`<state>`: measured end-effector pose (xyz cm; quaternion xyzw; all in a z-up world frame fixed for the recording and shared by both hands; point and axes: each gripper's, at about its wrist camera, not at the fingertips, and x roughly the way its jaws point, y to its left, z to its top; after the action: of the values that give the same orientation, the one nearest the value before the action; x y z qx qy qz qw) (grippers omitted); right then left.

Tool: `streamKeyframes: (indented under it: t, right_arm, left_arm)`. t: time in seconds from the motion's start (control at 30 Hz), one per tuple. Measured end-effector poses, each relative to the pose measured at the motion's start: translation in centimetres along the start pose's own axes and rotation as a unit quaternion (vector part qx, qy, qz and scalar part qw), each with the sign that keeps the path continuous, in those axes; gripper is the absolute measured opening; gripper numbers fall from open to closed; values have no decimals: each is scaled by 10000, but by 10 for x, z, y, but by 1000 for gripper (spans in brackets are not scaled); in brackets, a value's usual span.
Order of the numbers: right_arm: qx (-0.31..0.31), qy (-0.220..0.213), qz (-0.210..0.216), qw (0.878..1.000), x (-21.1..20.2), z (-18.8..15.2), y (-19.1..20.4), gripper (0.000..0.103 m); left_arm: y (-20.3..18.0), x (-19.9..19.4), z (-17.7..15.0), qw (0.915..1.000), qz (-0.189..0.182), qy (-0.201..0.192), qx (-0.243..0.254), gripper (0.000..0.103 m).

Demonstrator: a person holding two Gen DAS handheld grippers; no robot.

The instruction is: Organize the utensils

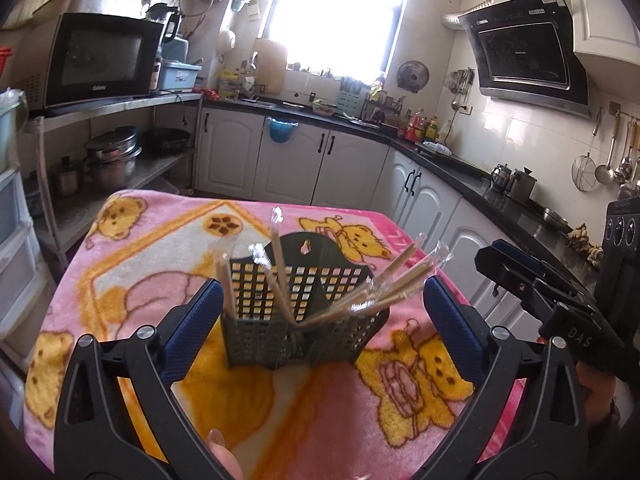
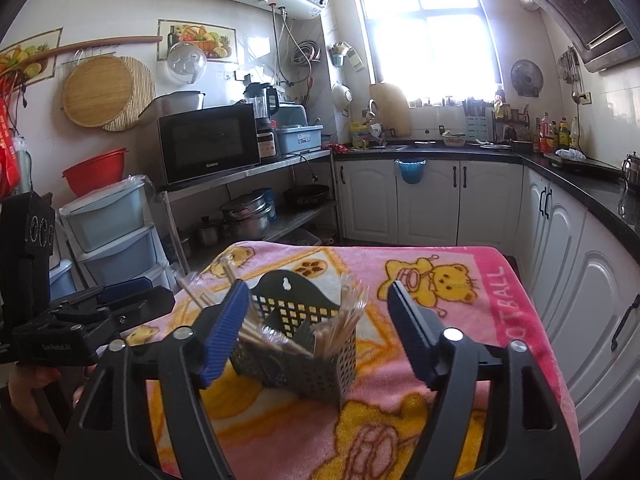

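Pink bear blanket (image 2: 460, 360) reading "FOOTBALL", black "Galanz" microwave (image 2: 210, 146), utensil basket (image 2: 304, 340)

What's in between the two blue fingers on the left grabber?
In the left wrist view, the dark utensil basket with wrapped chopsticks stands between the left gripper's open fingers, untouched, on the pink blanket.

A black microwave (image 2: 209, 144) sits on a steel shelf at left, pots (image 2: 245, 216) stacked below. A pink bear-print blanket (image 2: 460, 280) covers the desk; white cabinets (image 2: 428, 200) line the back wall under a bright window (image 2: 428, 24).

Blurred wrapped chopsticks (image 1: 384, 288) (motion-smeared), lower ends hidden inside the dark basket (image 1: 304, 336)
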<state>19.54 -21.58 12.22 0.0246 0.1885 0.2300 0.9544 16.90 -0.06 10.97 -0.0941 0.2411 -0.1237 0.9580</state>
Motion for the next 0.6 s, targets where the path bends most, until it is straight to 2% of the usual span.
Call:
streamKeyframes:
  t: [0.23, 0.6]
  right_arm:
    - [22, 142, -58, 9999, -5, -16, 4, 81]
    - [14, 346, -230, 9991, -10, -48, 8, 88]
  left_arm:
    - [8, -4, -22, 9997, 20, 181, -147, 92]
    - [27, -4, -53, 9981, 319, 382, -367, 92]
